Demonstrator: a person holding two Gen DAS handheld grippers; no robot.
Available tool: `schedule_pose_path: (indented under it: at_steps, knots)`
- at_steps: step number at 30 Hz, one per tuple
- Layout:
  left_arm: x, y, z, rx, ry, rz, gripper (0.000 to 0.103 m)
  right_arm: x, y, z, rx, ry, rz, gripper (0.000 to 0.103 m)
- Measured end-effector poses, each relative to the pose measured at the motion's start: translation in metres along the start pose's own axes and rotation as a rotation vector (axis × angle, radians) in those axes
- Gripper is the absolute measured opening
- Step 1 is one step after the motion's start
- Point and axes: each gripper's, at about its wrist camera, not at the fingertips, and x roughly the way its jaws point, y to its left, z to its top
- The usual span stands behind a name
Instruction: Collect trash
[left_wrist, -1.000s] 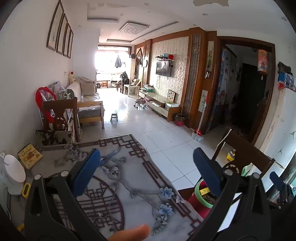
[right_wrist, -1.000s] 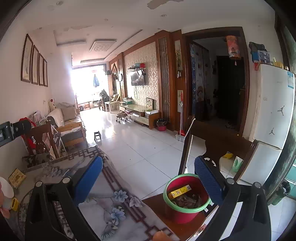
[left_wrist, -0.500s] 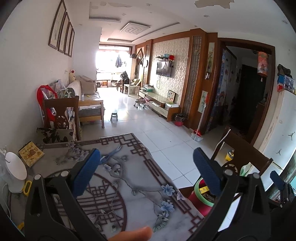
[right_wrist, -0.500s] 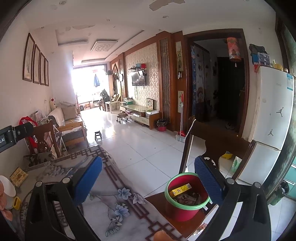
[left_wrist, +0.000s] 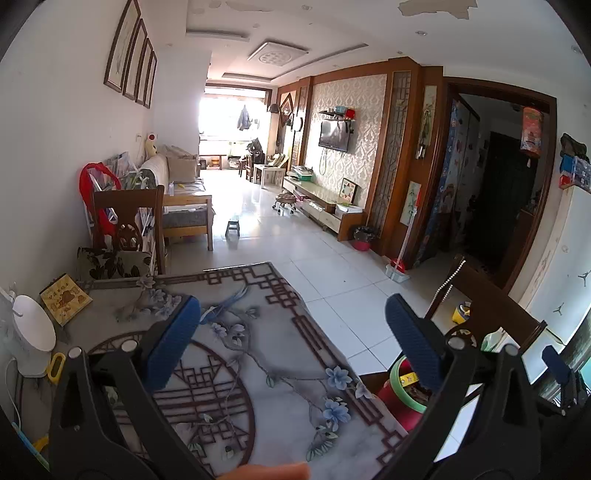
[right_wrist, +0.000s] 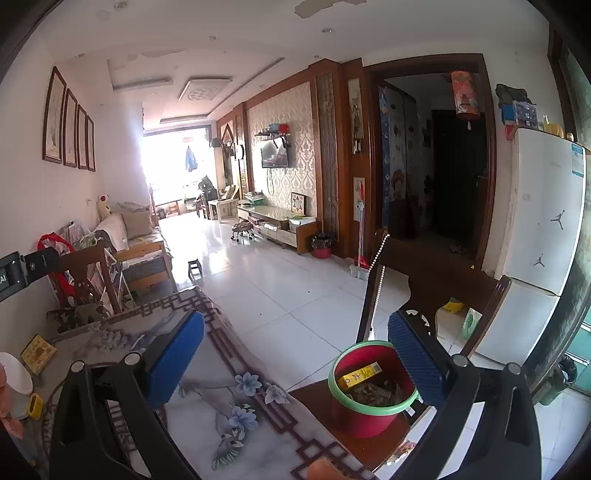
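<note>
Left gripper (left_wrist: 291, 336): was held low over the table, its blue-padded jaws spread wide apart with nothing between them; a fingertip (left_wrist: 266, 470) was seen at 6 o'clock in the left wrist view, presumably on the trigger; the open stance was judged a readiness to take up a next piece.

Right gripper (right_wrist: 295, 352): was likewise held with its jaws parted and empty; it was aimed so that the bin lay just inside the right-hand pad, at about 5 o'clock, which was judged a posture suited to dropping or having dropped waste there.

Table (left_wrist: 258, 354): was covered by a grey marble-patterned top with flowers and dark fretwork; no loose scrap could be made out with certainty on the part shown; a thin blue item near 12 o'clock of the left pad was too small to identify.

Red bin (right_wrist: 364, 402): was stood on a wooden chair seat (right_wrist: 317, 410) just beside the table's edge, seemingly raised there to be within easy reach; its green rim was seen unobstructed.

Trash (right_wrist: 373, 391): was seen inside the bin; a yellow carton (right_wrist: 361, 373) was lying tilted on crumpled brownish waste.

Table's left edge: a white round device (left_wrist: 31, 332) and a yellow printed box (left_wrist: 65, 299) were seen at 9 o'clock, well apart from the grippers; these were judged belongings, not waste.

Beyond: a tiled floor (left_wrist: 295, 240) was seen running toward a sofa and a wall television at 12 o'clock.
</note>
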Motion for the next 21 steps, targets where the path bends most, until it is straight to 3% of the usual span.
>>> schedule_pose_path:
  at_steps: [21]
  knots:
    - [0.0008,0.0056,-0.0087,-0.014,0.009,0.017,0.098,0.0067,0.0071,-0.0055,-0.014,0.032,0.006,0.096]
